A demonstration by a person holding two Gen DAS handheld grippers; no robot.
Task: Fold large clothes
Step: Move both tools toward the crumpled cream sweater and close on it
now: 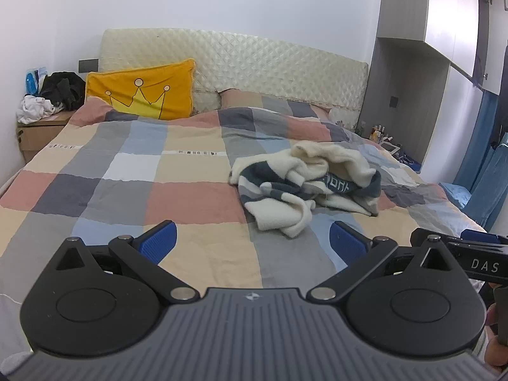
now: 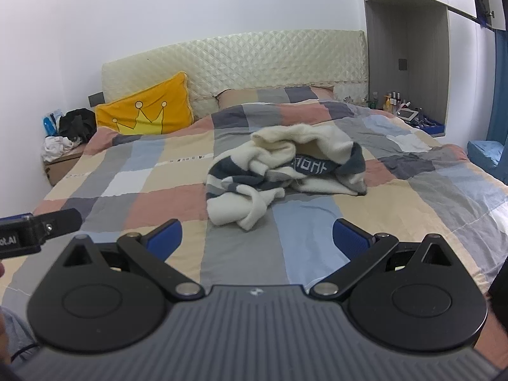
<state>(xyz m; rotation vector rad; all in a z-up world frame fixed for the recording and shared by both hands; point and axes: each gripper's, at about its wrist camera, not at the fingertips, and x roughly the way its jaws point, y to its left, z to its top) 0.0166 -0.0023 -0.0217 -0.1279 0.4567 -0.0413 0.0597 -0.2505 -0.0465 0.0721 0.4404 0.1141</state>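
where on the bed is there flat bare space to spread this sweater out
Bare: the checked quilt left of the crumpled cream-and-navy striped sweater, below the yellow crown pillow. Crowded: the bed's right side, under the sweater.

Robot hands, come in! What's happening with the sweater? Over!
Left gripper open, empty. Right gripper open, empty. Sweater crumpled on bed, untouched. Nothing blocking.

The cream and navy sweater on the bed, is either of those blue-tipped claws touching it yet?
Apart. In the right wrist view, bare quilt shows between the open right gripper and the sweater; the left wrist view shows the same gap before the left gripper.
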